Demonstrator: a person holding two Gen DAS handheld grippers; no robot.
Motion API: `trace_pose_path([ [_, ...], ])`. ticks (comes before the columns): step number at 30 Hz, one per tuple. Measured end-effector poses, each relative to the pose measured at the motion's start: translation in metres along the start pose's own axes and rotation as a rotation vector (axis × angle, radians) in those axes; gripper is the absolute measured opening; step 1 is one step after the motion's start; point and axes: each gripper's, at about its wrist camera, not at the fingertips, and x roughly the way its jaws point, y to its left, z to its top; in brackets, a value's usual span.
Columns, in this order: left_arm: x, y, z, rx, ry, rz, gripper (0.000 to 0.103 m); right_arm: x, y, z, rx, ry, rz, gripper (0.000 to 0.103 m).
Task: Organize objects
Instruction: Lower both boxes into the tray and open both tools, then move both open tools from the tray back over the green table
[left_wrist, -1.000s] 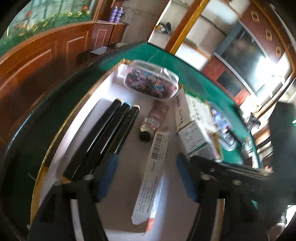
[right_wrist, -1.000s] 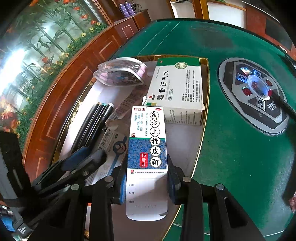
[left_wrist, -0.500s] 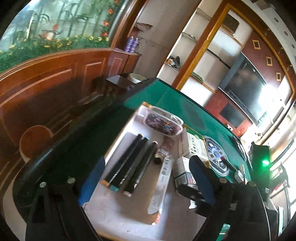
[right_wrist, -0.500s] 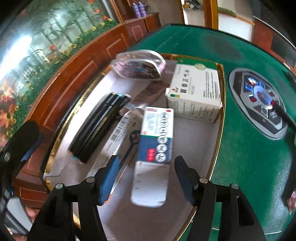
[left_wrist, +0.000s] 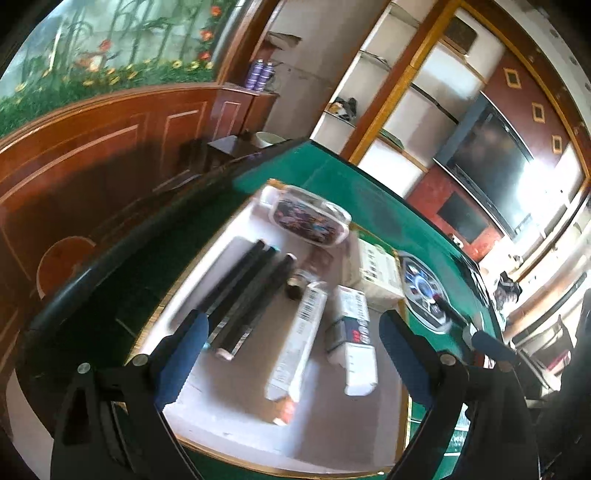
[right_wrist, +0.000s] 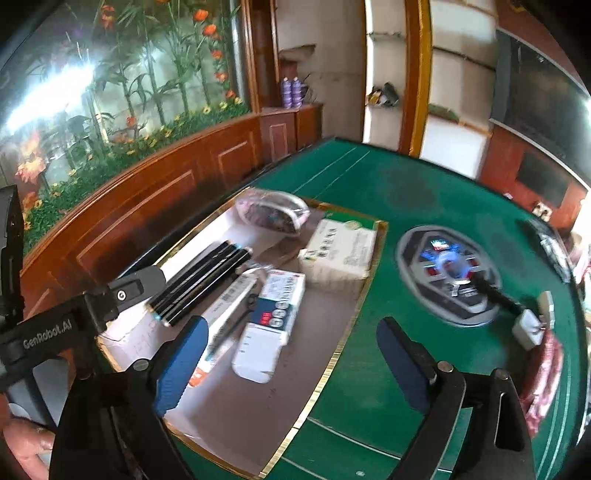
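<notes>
Broadly, the green surface (right_wrist: 369, 192) carries a gold-rimmed tray (right_wrist: 334, 360) along its left edge, and every item lies on it. The white carton (right_wrist: 341, 251) sits by the tray's far right rim, the clear case (right_wrist: 273, 212) at its far end, the blue-and-white box (right_wrist: 273, 317) mid-tray, the long slim box (left_wrist: 297, 354) and three black pens (left_wrist: 245, 291) beside it. The right gripper (right_wrist: 291, 365) has just been opening, the left gripper (left_wrist: 293, 354) spread wide; neither holds anything. Best to lift both straight clear, so no finger nudges the row.
</notes>
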Motion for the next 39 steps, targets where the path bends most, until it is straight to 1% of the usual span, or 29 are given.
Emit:
trace_pose_path([
  [5, -0.002, -0.032, -0.007, 0.07, 0.003, -0.003, 0.094, -0.017, -0.029, -0.009, 0.048, -0.047, -0.046, 0.1],
  [11, -0.002, -0.078, -0.02, 0.172, 0.006, 0.006, 0.094, -0.04, -0.065, -0.025, 0.083, -0.102, -0.137, 0.101],
  [16, 0.001, -0.114, -0.03, 0.241, 0.018, -0.001, 0.094, -0.059, -0.095, -0.037, 0.117, -0.132, -0.178, 0.102],
  [21, 0.009, -0.151, -0.042, 0.313, 0.044, -0.016, 0.094, -0.07, -0.129, -0.045, 0.152, -0.139, -0.223, 0.103],
  [28, 0.027, -0.198, -0.064, 0.418, 0.091, -0.039, 0.095, -0.074, -0.165, -0.05, 0.174, -0.129, -0.281, 0.103],
  [32, 0.038, -0.215, -0.074, 0.469, 0.117, -0.04, 0.095, -0.071, -0.185, -0.053, 0.188, -0.121, -0.303, 0.103],
  [39, 0.058, -0.229, -0.078, 0.478, 0.153, -0.037, 0.094, -0.062, -0.211, -0.055, 0.203, -0.104, -0.327, 0.103],
])
